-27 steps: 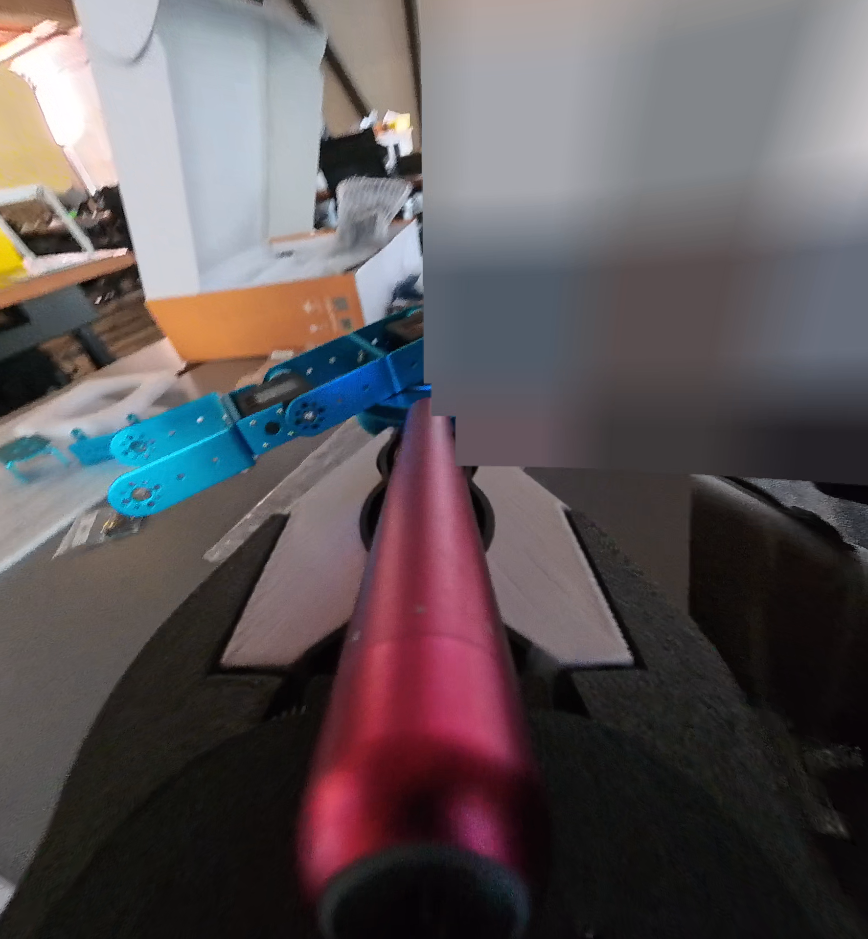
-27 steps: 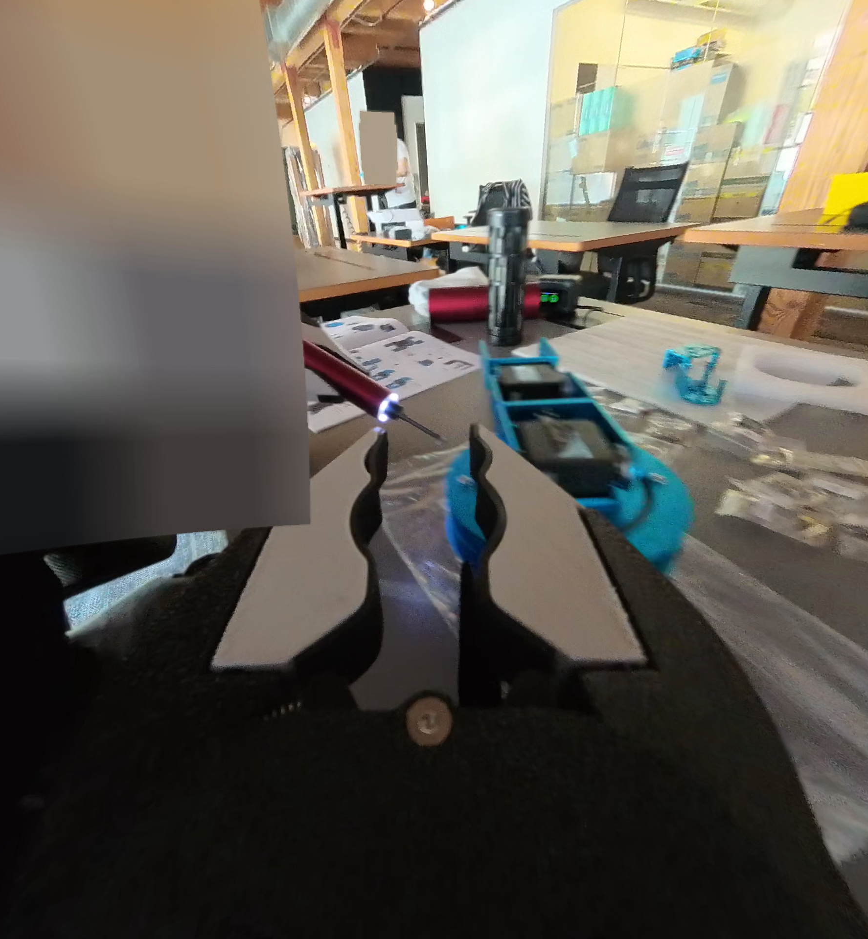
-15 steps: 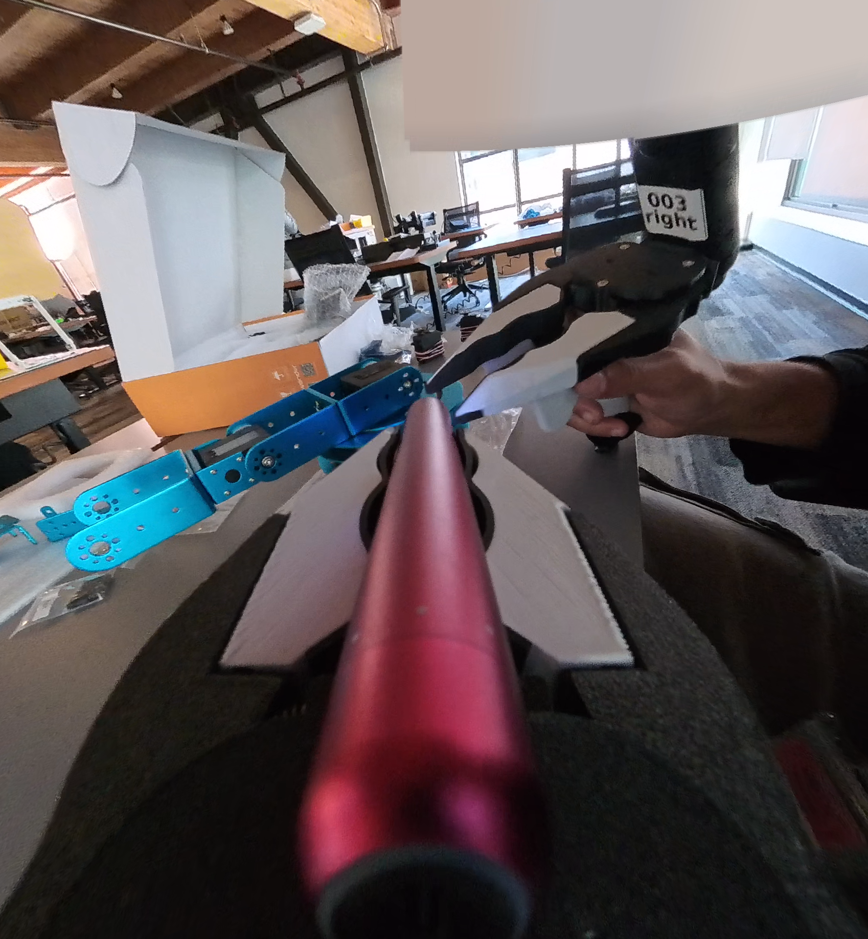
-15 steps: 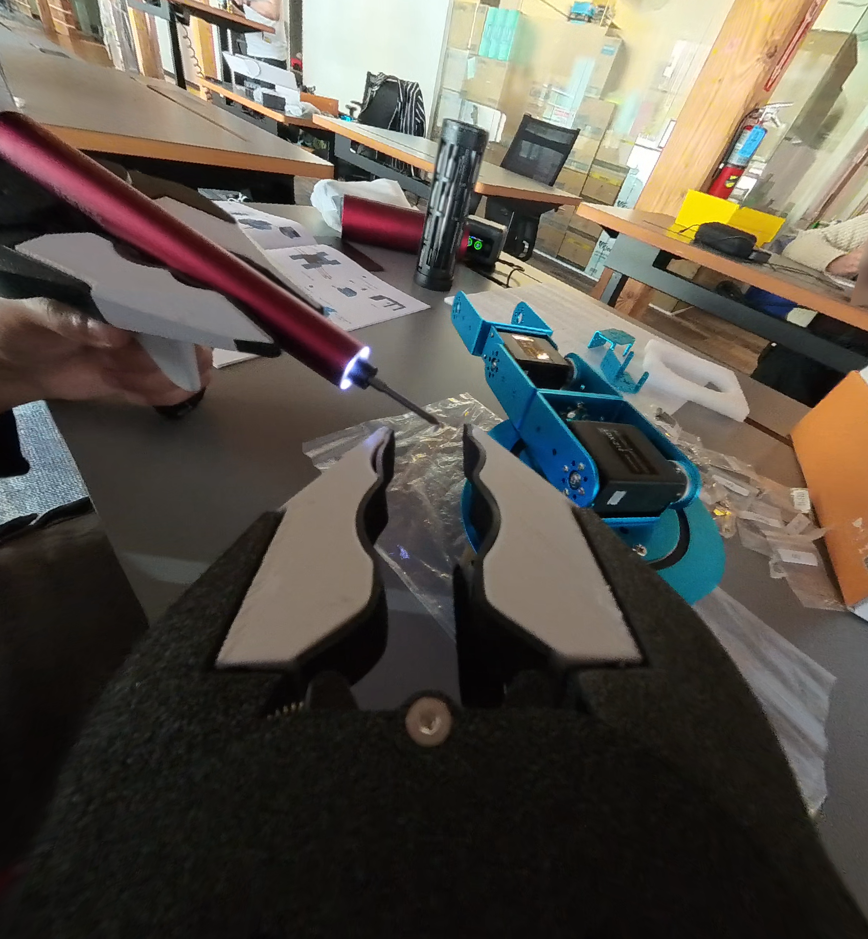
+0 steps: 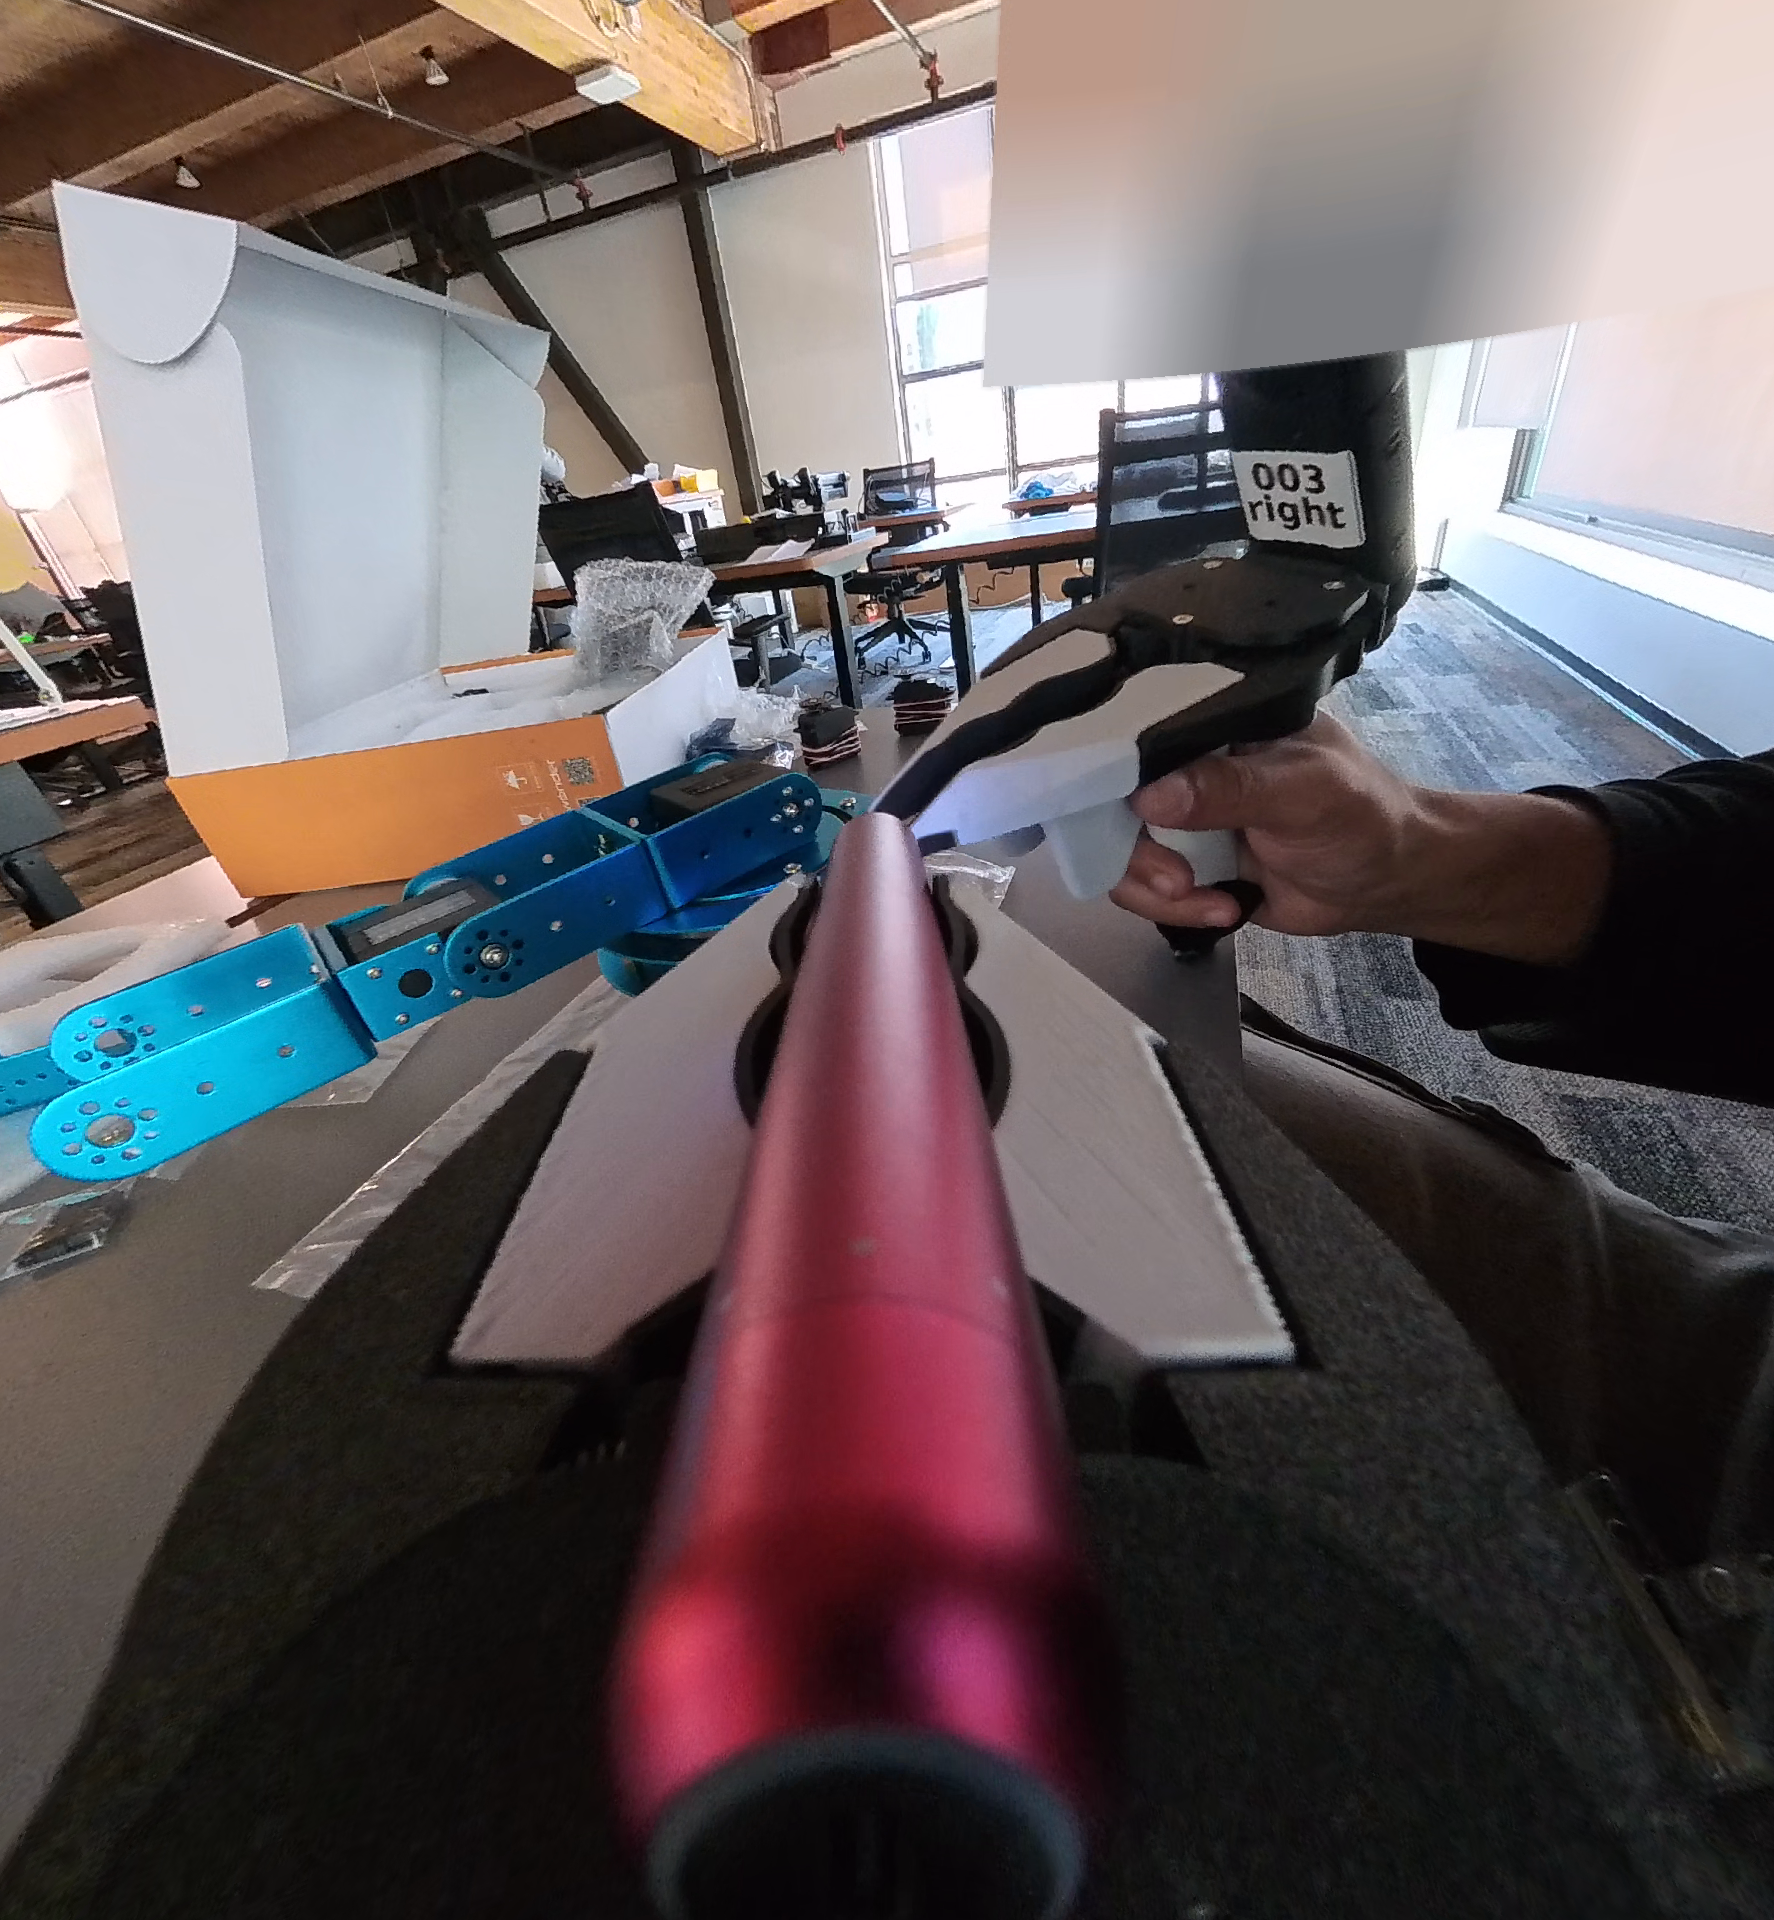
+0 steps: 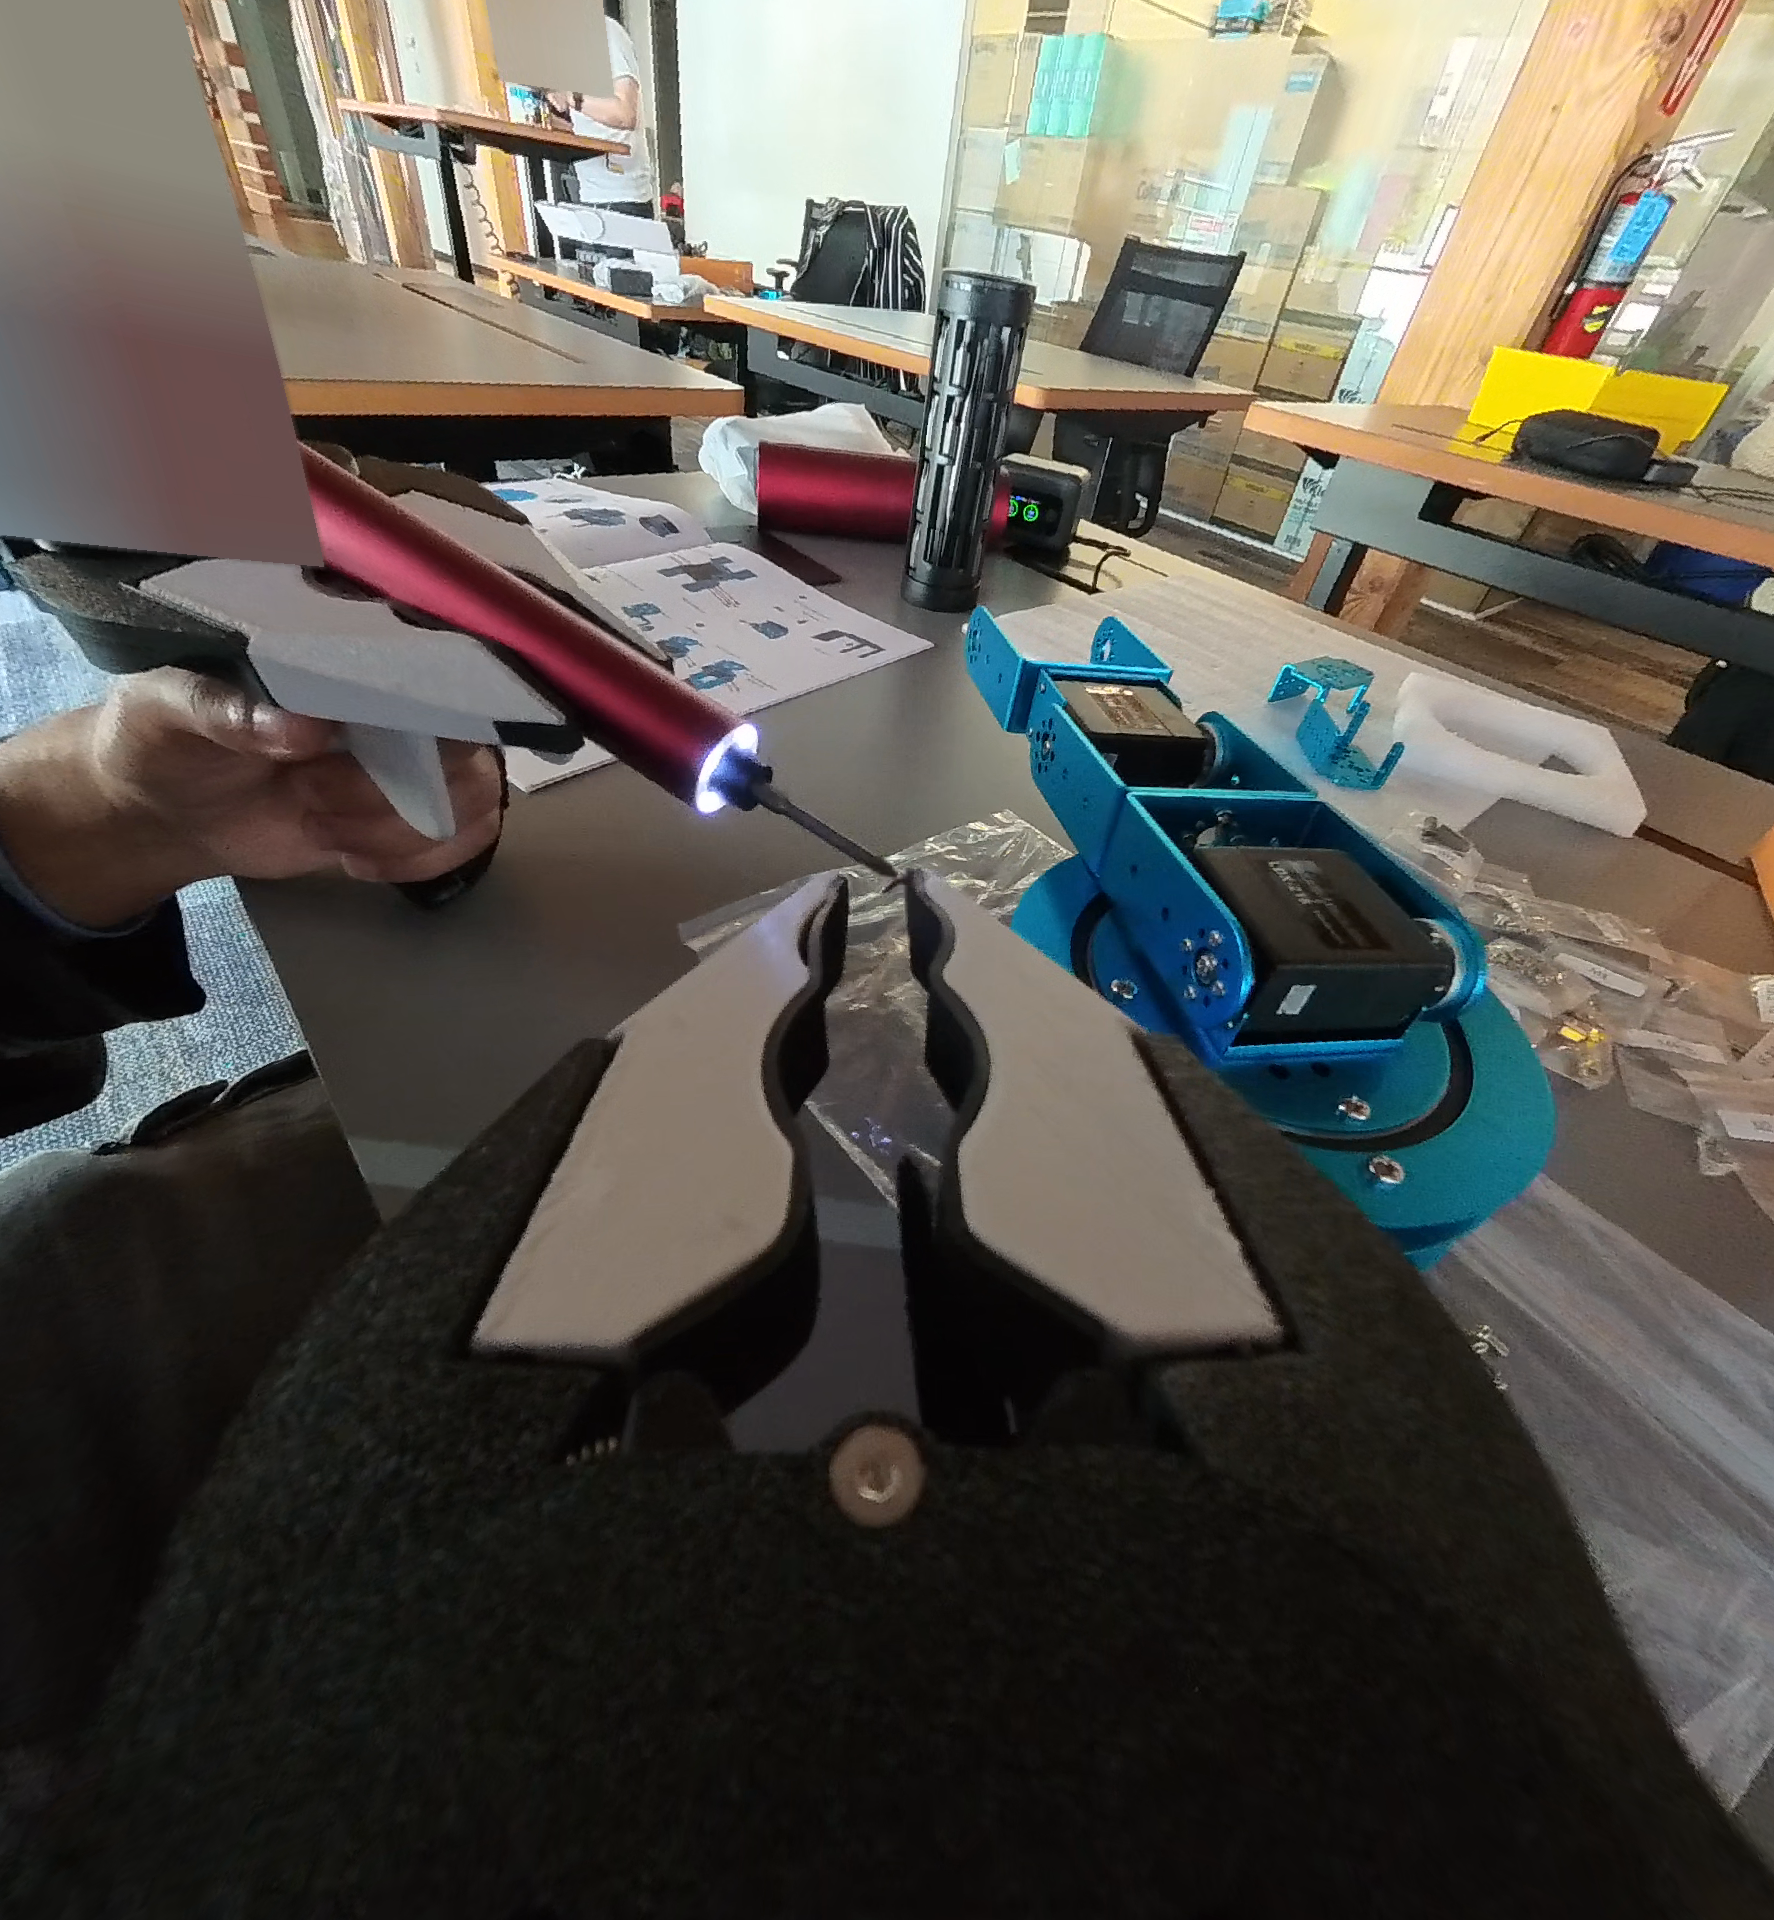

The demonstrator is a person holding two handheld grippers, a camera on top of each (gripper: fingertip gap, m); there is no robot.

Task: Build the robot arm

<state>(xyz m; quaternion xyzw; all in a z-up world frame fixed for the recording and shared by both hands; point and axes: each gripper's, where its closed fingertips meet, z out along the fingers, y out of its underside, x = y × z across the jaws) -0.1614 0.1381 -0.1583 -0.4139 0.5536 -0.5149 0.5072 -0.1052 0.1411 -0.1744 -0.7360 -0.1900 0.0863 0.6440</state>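
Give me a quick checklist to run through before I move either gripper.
1. Screwdriver secure in left gripper: ok, jaws shut on its barrel.
2. Light ring lit: ok.
3. Bit lined up with right gripper: ok, its tip sits at the narrow gap between the jaws.
4. Something pinched in right gripper: cannot tell, too small to see.
5. Blue arm apart from both grippers: ok, it stands to the right of the right gripper, not touching.
6. Table clear under the tips: not ok, a plastic bag lies there.
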